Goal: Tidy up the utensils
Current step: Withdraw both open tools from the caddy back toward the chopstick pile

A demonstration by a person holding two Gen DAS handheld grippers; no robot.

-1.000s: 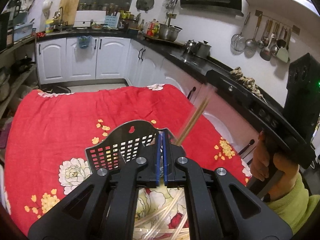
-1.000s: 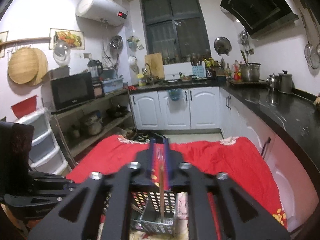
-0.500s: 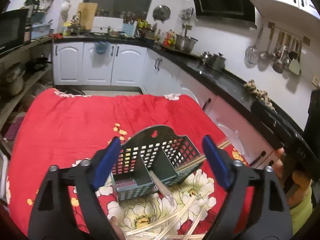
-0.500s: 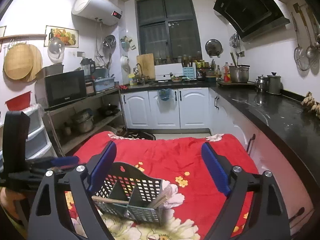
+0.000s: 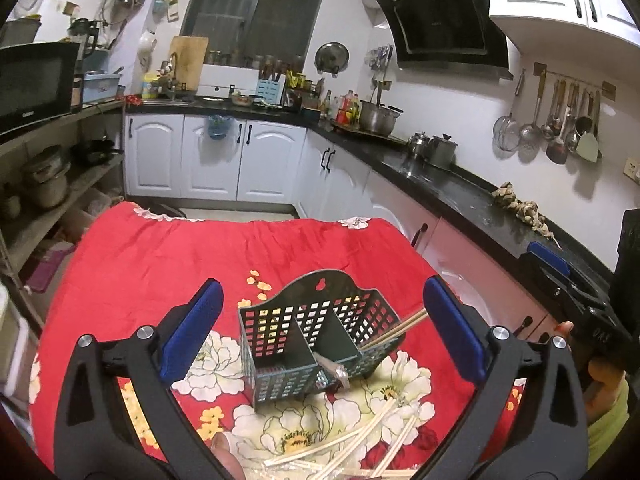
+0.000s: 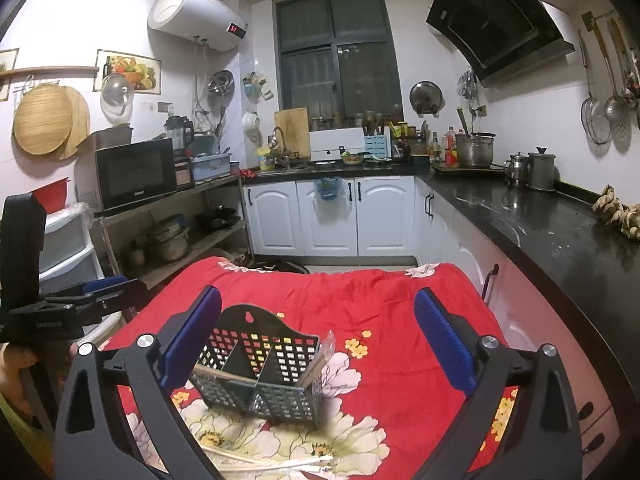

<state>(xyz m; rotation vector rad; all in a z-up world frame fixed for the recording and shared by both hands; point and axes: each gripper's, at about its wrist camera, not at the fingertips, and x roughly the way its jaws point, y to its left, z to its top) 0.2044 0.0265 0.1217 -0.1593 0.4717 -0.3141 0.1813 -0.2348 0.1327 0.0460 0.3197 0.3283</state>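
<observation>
Kitchen, red floral cloth (image 5: 132,264), left gripper (image 5: 320,328) and right gripper (image 6: 316,336) both opening wide, holding nothing, caddy (image 5: 316,340) at 12 o'clock of both, chopsticks (image 5: 396,326) leaning in it, water heater (image 6: 196,16) only in right view, loose chopsticks (image 5: 340,440) clearer at 6 o'clock in left view.

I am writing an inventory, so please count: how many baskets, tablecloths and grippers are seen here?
Basket: 1
Red tablecloth: 1
Grippers: 2, left gripper and right gripper, both opening, holding nothing
Total: 4
</observation>
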